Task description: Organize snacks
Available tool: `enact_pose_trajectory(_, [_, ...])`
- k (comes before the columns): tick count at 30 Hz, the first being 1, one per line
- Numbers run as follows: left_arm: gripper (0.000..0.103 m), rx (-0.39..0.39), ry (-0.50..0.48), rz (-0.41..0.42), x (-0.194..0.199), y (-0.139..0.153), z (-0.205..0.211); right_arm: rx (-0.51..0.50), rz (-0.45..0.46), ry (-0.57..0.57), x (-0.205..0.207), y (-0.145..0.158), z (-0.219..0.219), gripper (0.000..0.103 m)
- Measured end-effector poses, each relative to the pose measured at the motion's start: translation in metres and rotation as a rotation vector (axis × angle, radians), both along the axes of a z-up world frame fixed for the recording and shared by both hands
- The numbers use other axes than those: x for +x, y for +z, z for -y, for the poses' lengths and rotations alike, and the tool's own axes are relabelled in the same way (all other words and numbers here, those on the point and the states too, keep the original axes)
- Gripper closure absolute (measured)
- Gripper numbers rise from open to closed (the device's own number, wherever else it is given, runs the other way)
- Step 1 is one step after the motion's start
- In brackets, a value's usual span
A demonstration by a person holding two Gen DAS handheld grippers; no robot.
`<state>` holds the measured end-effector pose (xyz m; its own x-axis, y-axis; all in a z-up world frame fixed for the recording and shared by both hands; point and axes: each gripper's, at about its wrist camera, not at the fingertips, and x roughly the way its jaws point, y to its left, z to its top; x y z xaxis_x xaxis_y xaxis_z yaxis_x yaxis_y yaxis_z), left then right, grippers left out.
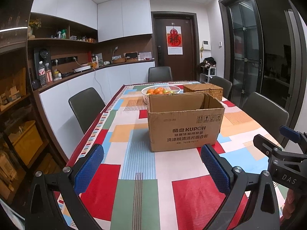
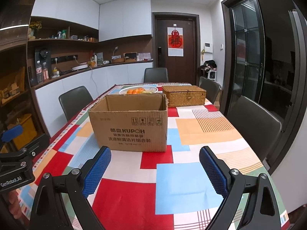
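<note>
An open brown cardboard box printed KUPOH stands in the middle of the table; it also shows in the right wrist view. Its inside is hidden from here. Behind it sit a woven lidded basket and a white bowl of fruit. My left gripper is open and empty, above the table short of the box. My right gripper is open and empty, also short of the box. No loose snacks show.
The table has a colourful patchwork cloth. Dark chairs stand along both sides and at the far end. A counter with bottles runs along the left wall; glass doors are on the right.
</note>
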<state>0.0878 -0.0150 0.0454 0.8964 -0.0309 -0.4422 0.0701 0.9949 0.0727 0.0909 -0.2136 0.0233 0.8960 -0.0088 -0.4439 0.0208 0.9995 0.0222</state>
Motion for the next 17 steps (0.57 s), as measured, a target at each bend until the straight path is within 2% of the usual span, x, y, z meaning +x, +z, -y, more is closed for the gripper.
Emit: enact_pose_trajectory(17, [0.0,0.0,0.009,0.004,-0.0016,-0.0007,0.0024,-0.008,0.011,-0.01,-0.0009,0.0003,0.0003,0.009])
